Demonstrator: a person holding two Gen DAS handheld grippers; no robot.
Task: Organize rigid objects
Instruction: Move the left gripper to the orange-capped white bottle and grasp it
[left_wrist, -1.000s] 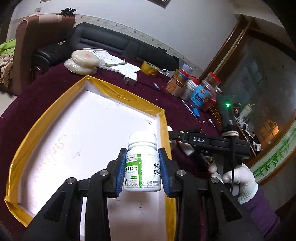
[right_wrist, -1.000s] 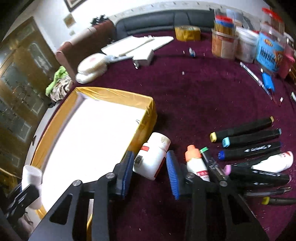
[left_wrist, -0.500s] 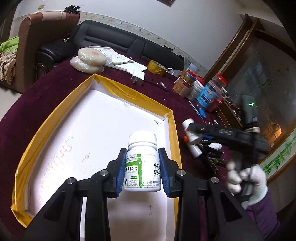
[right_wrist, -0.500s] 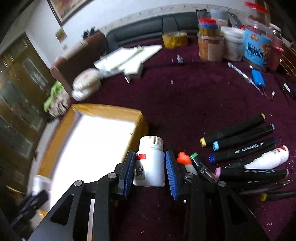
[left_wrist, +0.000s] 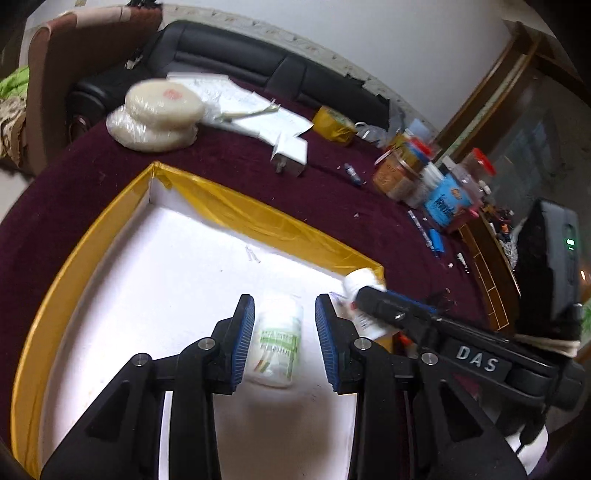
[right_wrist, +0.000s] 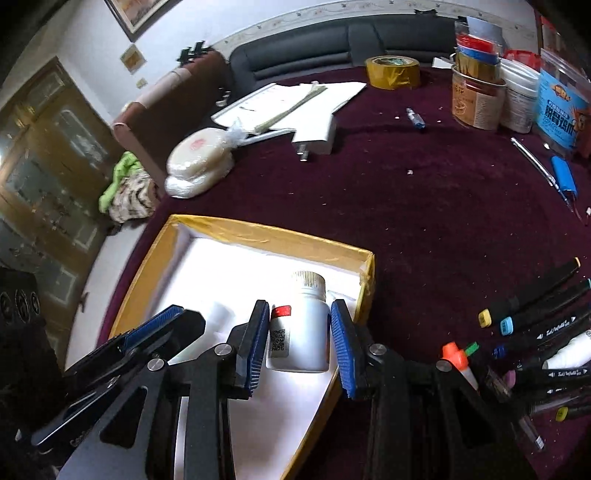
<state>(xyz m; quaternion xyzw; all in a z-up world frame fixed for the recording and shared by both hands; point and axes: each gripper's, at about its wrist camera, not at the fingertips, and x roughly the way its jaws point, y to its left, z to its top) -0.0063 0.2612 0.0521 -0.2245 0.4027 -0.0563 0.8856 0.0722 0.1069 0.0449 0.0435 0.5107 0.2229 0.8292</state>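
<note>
Left wrist view: my left gripper has just been opening, pads clear of the green-label bottle lying in the yellow-rimmed tray.

Right wrist view: my right gripper clamps the red-label bottle over that tray's near-right corner.

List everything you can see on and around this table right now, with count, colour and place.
table: 1, maroon, under everything
tray: 1, white, yellow rim, near side
green-label bottle: 1, white, in tray
red-label bottle: 1, white, over tray corner
markers: several, black, right of tray
tape roll: 1, yellow, far edge
jars: several, mixed, far right
wrapped discs: 2 stacked, pale, far left
papers: some, white, far side
plug: 1, white, by papers
sofa: 1, black, behind table
left gripper: black, blue pads, just opened off green-label bottle
right gripper: same colours, gripping red-label bottle
</note>
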